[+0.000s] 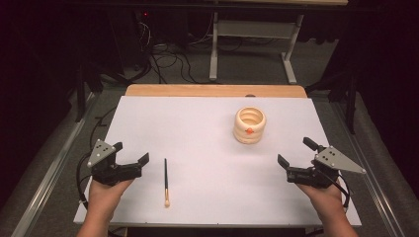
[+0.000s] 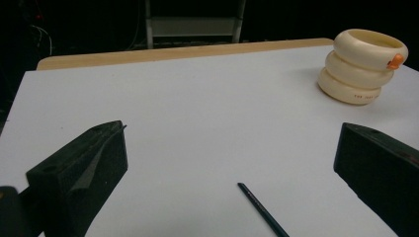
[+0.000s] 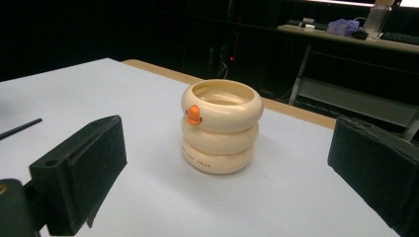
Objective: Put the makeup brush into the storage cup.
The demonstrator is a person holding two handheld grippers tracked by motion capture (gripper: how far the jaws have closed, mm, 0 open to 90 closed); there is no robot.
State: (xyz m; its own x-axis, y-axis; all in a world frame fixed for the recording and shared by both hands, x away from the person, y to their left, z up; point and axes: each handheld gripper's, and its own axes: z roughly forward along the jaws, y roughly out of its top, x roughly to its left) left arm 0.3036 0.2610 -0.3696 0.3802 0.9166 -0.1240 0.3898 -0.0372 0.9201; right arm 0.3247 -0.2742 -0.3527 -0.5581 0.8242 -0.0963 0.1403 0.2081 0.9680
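Note:
A cream ringed cup point(image 1: 249, 124) with a small orange knob on its side stands upright right of the table's centre; it appears again as the cup point(image 2: 363, 65) and the cup point(image 3: 222, 126). A thin dark paintbrush point(image 1: 166, 181) with a pale tip lies flat near the front left, its dark end point(image 2: 263, 211) between the left jaws in the left gripper view. My left gripper point(image 1: 131, 152) hovers open just left of the brush. My right gripper point(image 1: 296, 152) is open at the front right, below and right of the cup. Both hold nothing.
A white sheet point(image 1: 207, 128) covers the table, with a wooden edge point(image 1: 215, 90) at the back. Beyond it stand a desk frame point(image 1: 252, 44) and floor cables point(image 1: 170, 61). Metal rails point(image 1: 54, 168) run along both sides.

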